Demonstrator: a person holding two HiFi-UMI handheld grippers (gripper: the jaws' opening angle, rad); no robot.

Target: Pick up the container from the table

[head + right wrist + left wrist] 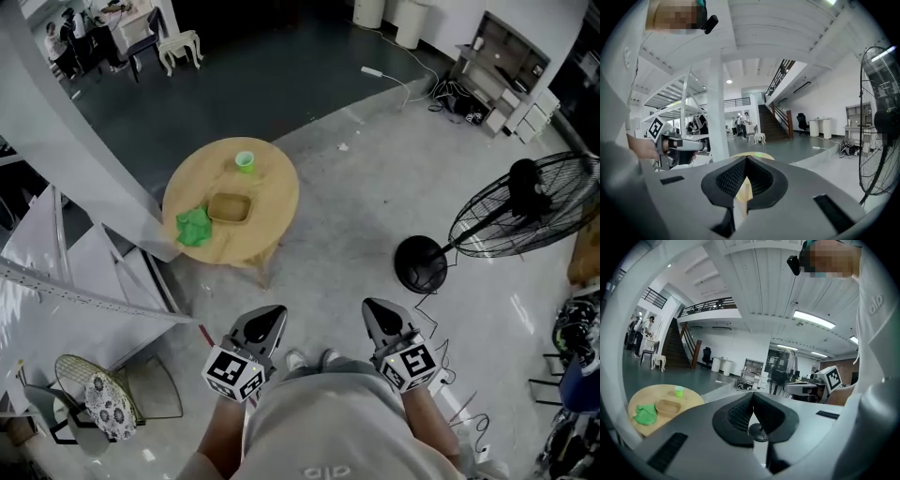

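The container (230,207) is a shallow tan tray in the middle of a round wooden table (272,178). Beside it are a green cup (245,161) and a crumpled green cloth (194,226). My left gripper (270,319) and right gripper (377,312) are held close to the person's body, a good way short of the table, both shut and empty. In the left gripper view the container (668,407) lies far off to the left of the shut jaws (753,397). The right gripper (746,161) shows only the table's edge (757,155) beyond its jaws.
A large standing fan (525,206) with a round black base (421,263) stands on the floor at the right. A white metal frame (84,281) and a chair (103,403) are at the left. Cables trail across the grey floor (375,169).
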